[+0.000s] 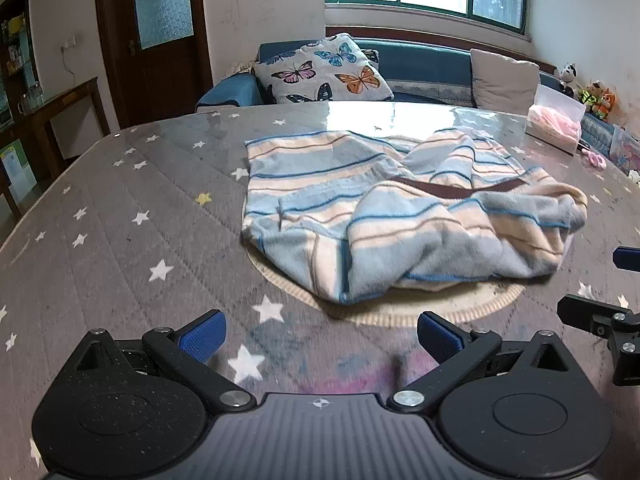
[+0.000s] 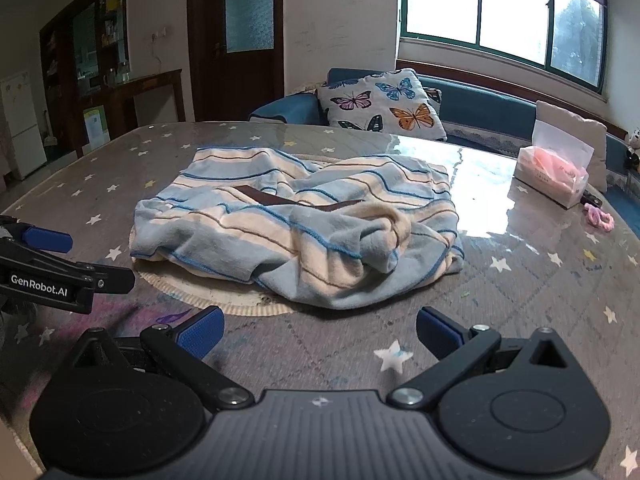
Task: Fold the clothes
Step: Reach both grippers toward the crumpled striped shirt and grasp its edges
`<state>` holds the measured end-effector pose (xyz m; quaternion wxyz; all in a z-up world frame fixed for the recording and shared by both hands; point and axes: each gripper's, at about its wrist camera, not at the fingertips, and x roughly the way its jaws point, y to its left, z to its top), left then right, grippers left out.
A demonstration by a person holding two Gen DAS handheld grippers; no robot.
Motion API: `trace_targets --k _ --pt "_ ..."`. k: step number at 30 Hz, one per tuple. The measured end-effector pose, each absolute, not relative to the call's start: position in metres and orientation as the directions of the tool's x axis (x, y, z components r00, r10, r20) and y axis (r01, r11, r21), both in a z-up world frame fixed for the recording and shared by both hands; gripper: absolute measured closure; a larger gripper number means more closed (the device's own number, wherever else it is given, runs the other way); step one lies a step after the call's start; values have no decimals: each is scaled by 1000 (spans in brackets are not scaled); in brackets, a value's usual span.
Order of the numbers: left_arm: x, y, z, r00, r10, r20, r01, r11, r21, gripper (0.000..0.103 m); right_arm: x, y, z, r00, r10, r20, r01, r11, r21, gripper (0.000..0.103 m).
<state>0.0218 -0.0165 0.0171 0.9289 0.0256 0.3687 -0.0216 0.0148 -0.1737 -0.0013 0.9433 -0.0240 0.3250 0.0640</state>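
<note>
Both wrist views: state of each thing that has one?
left gripper: open, empty
right gripper: open, empty
striped garment: crumpled, unfolded, on round mat
tissue pack: tissue sticking up
door: closed

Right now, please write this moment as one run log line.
stage: before first grasp | striped garment: crumpled on table | left gripper: open, empty | right gripper: open, empty

2 low wrist views, shared garment (image 1: 400, 216)
</note>
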Motion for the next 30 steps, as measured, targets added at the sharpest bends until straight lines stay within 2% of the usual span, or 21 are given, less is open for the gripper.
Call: trace_targets --k 13,17,20,26,27,28,29,30 --pt "58 -8 36 748 -52 -661 53 998 -19 1 48 -190 17 798 96 -595 -136 990 -24 1" --pt "77 -8 38 738 -72 -671 58 997 -43 10 63 -198 27 804 99 -586 -130 991 -11 4" --pt "91 -10 37 723 -111 -682 84 994 -72 18 79 -204 27 793 107 -600 -126 992 11 9" --pt "109 -17 28 665 -216 -715 205 973 -103 35 102 -210 16 755 131 -643 -142 989 35 24" --pt "110 -18 26 659 -226 -717 221 970 -103 44 104 -210 13 747 138 -650 -148 988 40 29" --pt "111 -19 26 651 -244 -719 241 964 -109 48 106 -211 12 741 145 -655 -152 987 47 36" --pt "112 -20 24 642 -263 -720 257 959 -121 59 107 -211 10 735 156 -659 -156 986 58 40" --pt "112 -20 24 635 -281 -719 270 954 -134 72 108 -213 8 728 173 -663 -165 983 76 49"
